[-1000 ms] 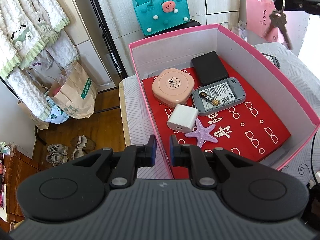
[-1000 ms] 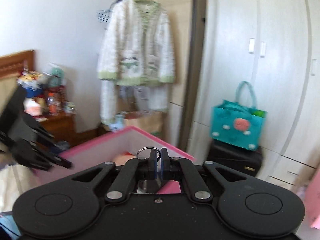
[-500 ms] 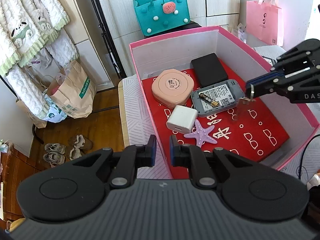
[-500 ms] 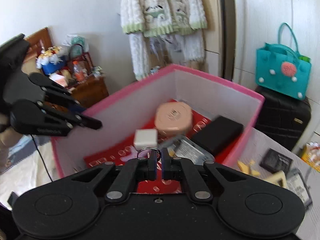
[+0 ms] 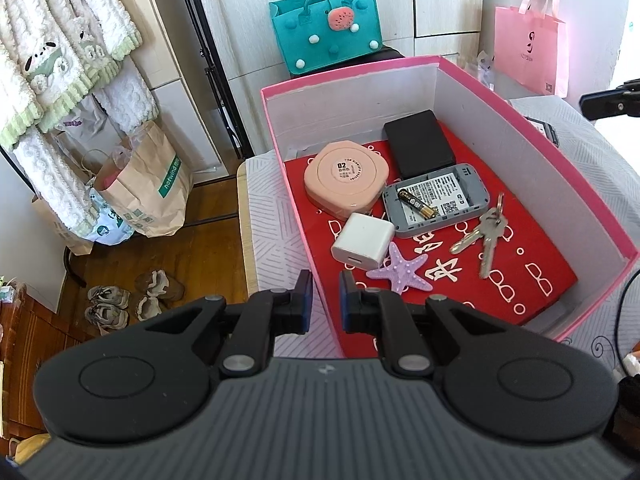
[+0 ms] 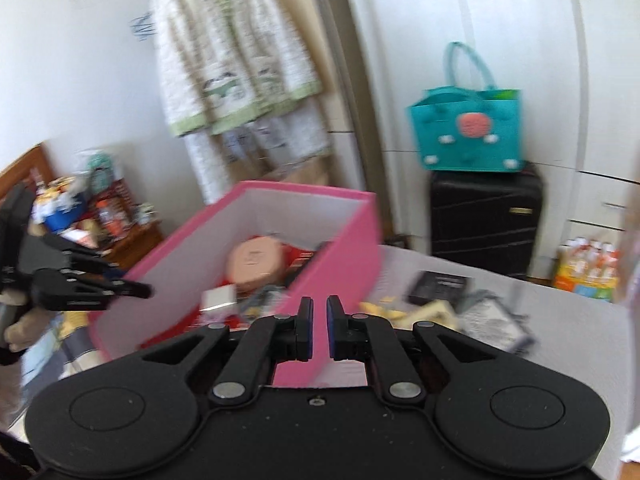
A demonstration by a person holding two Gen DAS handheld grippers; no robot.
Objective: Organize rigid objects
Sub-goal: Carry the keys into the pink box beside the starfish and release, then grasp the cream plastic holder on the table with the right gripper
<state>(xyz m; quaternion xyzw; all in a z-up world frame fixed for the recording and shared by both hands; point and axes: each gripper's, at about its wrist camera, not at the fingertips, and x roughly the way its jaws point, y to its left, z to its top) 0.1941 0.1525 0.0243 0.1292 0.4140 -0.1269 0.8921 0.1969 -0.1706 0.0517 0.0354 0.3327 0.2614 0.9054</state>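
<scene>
A table (image 5: 276,236) with a grey patterned cloth carries the pink box (image 5: 560,168), and beside the box a few small items (image 6: 440,284) lie blurred

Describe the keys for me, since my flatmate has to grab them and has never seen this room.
Find the pink box on the table; its floor is covered by a red sheet. The keys lie on that sheet toward the right, just right of the open grey device holding a battery. They are the only bare metal thing there, several silver keys on one ring.
</scene>
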